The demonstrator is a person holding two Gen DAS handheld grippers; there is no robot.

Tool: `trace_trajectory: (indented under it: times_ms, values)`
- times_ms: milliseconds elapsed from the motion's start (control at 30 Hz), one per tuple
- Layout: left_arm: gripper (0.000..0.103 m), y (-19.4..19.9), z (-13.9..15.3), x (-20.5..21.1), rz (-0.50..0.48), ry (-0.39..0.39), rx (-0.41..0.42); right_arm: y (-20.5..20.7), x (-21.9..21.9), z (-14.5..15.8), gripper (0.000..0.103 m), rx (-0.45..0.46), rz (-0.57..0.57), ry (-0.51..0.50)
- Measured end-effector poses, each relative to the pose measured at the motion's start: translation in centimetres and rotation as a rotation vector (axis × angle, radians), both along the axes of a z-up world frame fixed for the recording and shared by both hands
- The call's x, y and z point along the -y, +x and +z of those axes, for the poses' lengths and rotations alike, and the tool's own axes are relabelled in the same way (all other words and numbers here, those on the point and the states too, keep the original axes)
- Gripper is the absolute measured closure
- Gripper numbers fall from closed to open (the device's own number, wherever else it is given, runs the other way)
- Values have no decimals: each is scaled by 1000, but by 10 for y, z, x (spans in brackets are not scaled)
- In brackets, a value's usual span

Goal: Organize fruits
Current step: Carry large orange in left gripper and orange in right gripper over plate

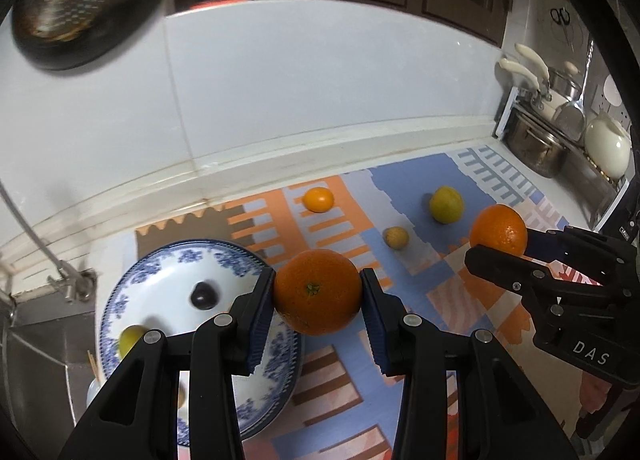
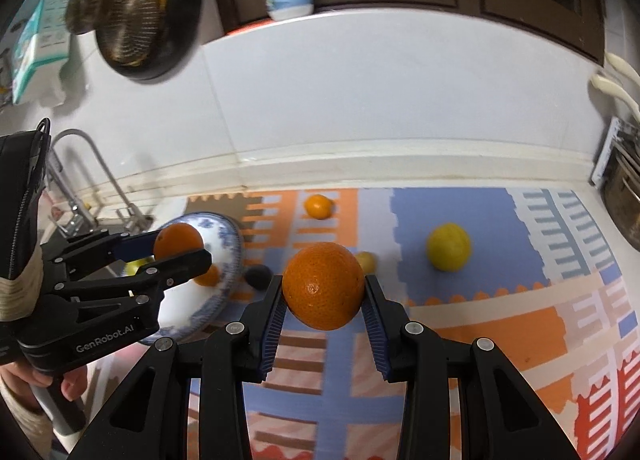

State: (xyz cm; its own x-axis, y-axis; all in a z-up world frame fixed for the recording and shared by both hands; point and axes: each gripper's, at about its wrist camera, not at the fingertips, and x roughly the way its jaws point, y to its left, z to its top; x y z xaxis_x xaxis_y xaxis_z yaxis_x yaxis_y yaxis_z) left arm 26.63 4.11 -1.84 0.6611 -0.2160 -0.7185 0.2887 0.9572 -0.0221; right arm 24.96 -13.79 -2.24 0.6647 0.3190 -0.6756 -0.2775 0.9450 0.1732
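My left gripper [image 1: 318,292] is shut on an orange [image 1: 318,291] and holds it above the right edge of a blue-and-white plate [image 1: 160,272]. The plate holds a dark plum [image 1: 203,295] and a yellow-green fruit [image 1: 130,340]. My right gripper [image 2: 324,286] is shut on another orange [image 2: 324,285] above the patterned mat. In the left wrist view it shows at the right [image 1: 498,246]. In the right wrist view the left gripper [image 2: 180,248] hovers over the plate [image 2: 224,236]. On the mat lie a small orange [image 2: 319,206], a lemon [image 2: 448,246] and a small yellow fruit [image 2: 366,260].
A patterned mat [image 2: 480,320] covers the counter. A faucet [image 2: 92,176] and sink are at the left. Pots and utensils [image 1: 552,128] stand at the back right. A dark fruit [image 2: 258,276] lies beside the plate. A tiled wall runs behind.
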Motion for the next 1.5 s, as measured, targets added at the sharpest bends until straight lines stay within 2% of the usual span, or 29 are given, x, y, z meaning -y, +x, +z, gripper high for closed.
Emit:
trace_trajectory:
  times_ms: [433,733,1100,1500]
  values:
    - [62,-24,24,-54,81,-1,61,-14,-50,18,64,56,92,8]
    - [62,-23,26,-91,135,27,67,-11,-93,24,64,53,168,-1]
    - [62,9,3,-123,154,74,-7,23,-138,16,64,14,253,-51]
    - [62,60,-37,-139,190,65,-108,77,-166,-29,64,-105,315,-104]
